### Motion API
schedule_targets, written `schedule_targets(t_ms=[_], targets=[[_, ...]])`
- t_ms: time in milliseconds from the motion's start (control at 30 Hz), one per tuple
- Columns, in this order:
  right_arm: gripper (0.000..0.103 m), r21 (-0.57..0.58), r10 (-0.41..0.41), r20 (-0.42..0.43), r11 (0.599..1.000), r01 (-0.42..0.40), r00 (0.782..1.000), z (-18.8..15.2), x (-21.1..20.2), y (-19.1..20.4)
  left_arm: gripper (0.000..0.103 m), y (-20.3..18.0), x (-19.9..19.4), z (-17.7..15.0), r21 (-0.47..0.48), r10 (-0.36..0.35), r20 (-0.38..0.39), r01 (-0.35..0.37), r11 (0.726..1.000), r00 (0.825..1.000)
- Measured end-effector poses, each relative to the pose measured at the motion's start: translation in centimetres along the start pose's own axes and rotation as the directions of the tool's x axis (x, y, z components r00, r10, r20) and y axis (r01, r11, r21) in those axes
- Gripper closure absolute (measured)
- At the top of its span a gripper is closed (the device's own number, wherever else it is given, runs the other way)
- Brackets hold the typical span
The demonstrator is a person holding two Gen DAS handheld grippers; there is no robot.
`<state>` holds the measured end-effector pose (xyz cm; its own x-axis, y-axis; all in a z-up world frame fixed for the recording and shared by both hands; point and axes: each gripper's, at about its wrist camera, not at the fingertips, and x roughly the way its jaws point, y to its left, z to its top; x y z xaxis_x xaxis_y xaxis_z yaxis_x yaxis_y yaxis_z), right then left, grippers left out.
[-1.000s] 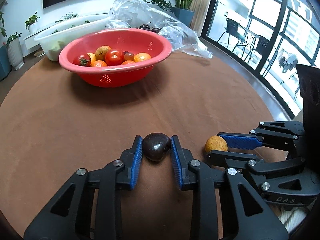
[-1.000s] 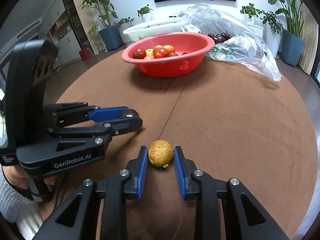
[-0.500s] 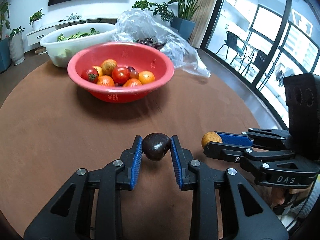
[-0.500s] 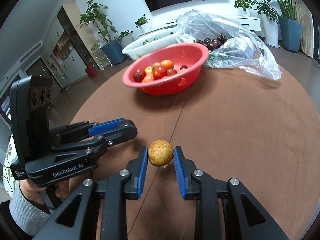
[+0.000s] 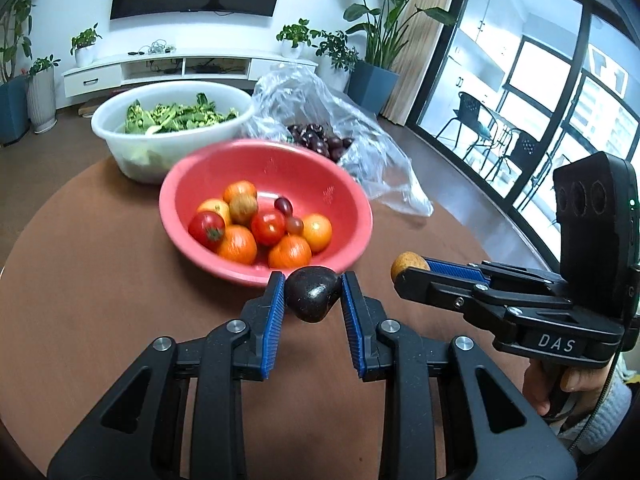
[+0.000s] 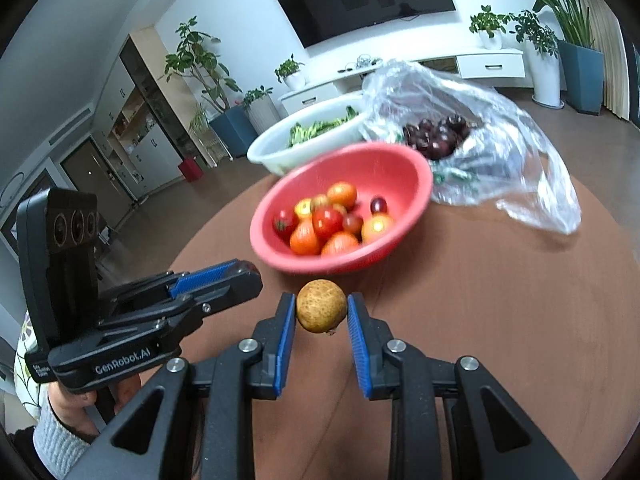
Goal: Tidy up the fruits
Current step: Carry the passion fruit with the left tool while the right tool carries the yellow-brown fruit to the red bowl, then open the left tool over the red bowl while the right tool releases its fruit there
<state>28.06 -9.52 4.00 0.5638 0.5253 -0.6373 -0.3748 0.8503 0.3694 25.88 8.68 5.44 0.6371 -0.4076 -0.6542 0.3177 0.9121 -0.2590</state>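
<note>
Dark plum (image 5: pixel 312 294) and speckled tan fruit (image 6: pixel 321 311) held near red bowl (image 5: pixel 224 266).

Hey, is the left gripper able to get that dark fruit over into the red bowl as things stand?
Probably yes. The left gripper grips the dark fruit clear of the table, the red bowl sits straight ahead with an open top, and the right gripper stays off to the side.
</note>
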Motion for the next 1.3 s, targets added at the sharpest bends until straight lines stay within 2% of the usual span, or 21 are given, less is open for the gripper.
schedule_targets(t_ms=[433, 800, 867, 933, 967, 1100, 1300], targets=[[0.074, -0.020, -0.029, 0.040, 0.999, 0.030, 0.999, 4.9, 3.1, -0.5, 0.077, 2.1, 3.2, 3.6, -0.008, 0.030, 0.006, -0.030, 1.000, 1.000], [0.074, -0.026, -0.091, 0.020, 0.995, 0.092, 0.996, 7.5, 7.6, -1.7, 0.076, 3.5, 6.3, 5.3, -0.031, 0.070, 0.000, -0.070, 0.997, 0.998], [0.074, -0.026, -0.109, 0.014, 0.994, 0.109, 0.994, 7.6, 8.1, -2.0, 0.070, 3.5, 6.5, 5.4, -0.025, 0.095, -0.002, -0.095, 0.995, 0.995], [0.067, -0.028, -0.119, 0.013, 0.992, 0.120, 0.993, 7.6, 8.4, -2.1, 0.047, 3.7, 6.5, 5.4, -0.038, 0.112, 0.012, -0.111, 0.993, 0.994], [0.065, -0.023, -0.130, 0.019, 0.991, 0.131, 0.991, 7.6, 8.4, -2.3, 0.044, 3.9, 6.4, 5.4, -0.050, 0.104, 0.020, -0.103, 0.993, 0.994], [0.064, -0.002, -0.124, 0.027, 0.992, 0.124, 0.992, 7.5, 7.8, -2.9, 0.042, 3.9, 5.7, 5.5, -0.060, 0.110, 0.040, -0.108, 0.992, 0.993], [0.064, 0.000, -0.112, 0.068, 0.994, 0.112, 0.991, 6.5, 5.4, -2.3, 0.031, 2.4, 3.5, 4.8, -0.041, 0.137, 0.074, -0.134, 0.990, 0.988]])
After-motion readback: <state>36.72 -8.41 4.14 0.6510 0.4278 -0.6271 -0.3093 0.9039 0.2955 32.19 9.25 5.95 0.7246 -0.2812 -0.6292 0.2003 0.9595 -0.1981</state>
